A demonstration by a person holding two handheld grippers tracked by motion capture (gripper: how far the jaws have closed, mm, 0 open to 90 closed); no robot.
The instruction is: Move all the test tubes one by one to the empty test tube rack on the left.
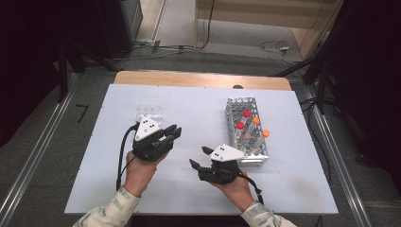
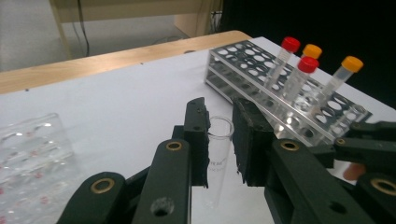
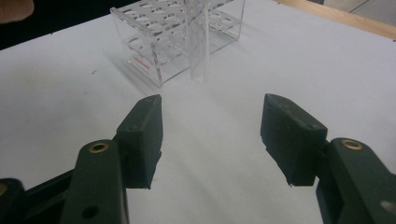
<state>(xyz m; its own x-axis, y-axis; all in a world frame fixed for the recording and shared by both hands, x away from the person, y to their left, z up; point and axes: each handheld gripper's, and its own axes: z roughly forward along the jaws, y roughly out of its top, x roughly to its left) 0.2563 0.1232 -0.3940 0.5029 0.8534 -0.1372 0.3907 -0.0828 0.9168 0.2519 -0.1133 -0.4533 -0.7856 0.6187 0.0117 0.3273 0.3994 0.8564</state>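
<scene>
My left gripper [image 2: 220, 112] is shut on a clear, uncapped test tube [image 2: 218, 154], held upright by its upper part with the open rim between the pads. In the high view this gripper [image 1: 171, 132] is left of centre, just in front of a clear plastic rack [image 1: 149, 112]. The right gripper view shows the same tube [image 3: 198, 42] upright in front of the clear rack [image 3: 154, 51]. My right gripper [image 3: 212, 116] is open over bare table with nothing between its jaws. In the high view it [image 1: 198, 157] sits beside the metal rack [image 1: 236, 106].
The metal rack [image 2: 243, 51] holds several capped tubes, two with red caps [image 2: 290, 44] and two with orange caps [image 2: 352, 63]. A white sheet [image 1: 198, 104] covers the table, with a wooden edge [image 1: 203, 79] at the back. Cables lie on the floor beyond.
</scene>
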